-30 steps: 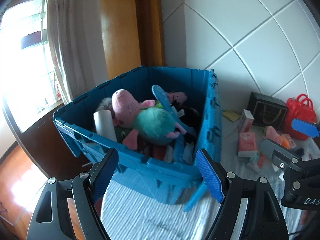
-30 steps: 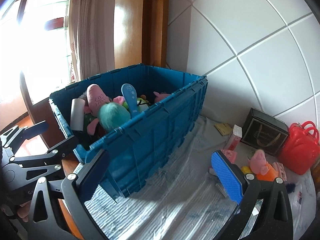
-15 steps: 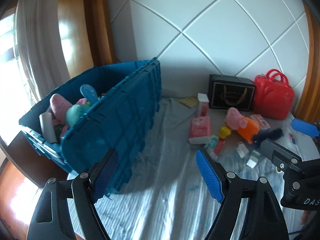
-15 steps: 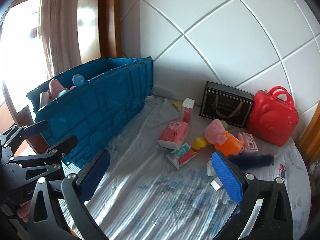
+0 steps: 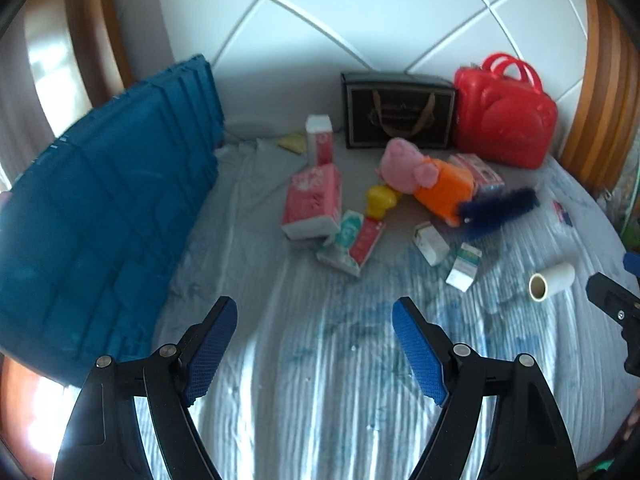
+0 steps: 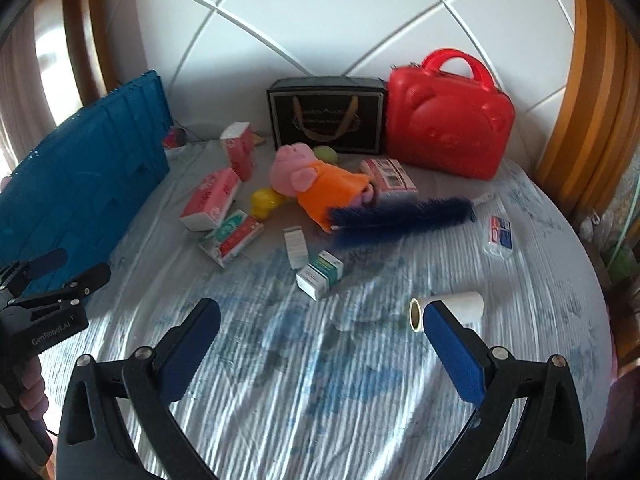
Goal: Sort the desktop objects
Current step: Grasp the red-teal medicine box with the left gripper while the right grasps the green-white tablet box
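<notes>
Desktop objects are lying scattered over the cloth-covered surface (image 6: 320, 380), well apart from both grippers. A pink plush pig in an orange dress (image 6: 320, 184) is lying on its side near the middle of the clutter, with a dark blue bristle brush (image 6: 400, 216) touching its lower end. A yellow toy (image 6: 264, 200) is sitting just beside the pig's head. A pink tissue pack (image 6: 210, 198) is resting beside a flat red and green box (image 6: 234, 236), and an upright pink carton (image 6: 240, 148) is standing behind them. Two small white medicine boxes (image 6: 316, 268) are lying nearer the camera. A white roll (image 6: 452, 304) is lying on its side, just past the right gripper's right finger in the right wrist view.

A black gift bag (image 6: 328, 116) and a red carry case (image 6: 448, 116) are standing side by side against the white panelled wall. A blue crate (image 5: 92, 232) is standing at the left edge of the surface.

The left gripper (image 5: 314, 346) is hovering over bare cloth with its fingers spread wide and nothing between them. The right gripper (image 6: 320, 344) is likewise hovering with its fingers wide apart and empty. A hand (image 6: 30, 392) is gripping the left tool's handle at the left edge of the right wrist view.
</notes>
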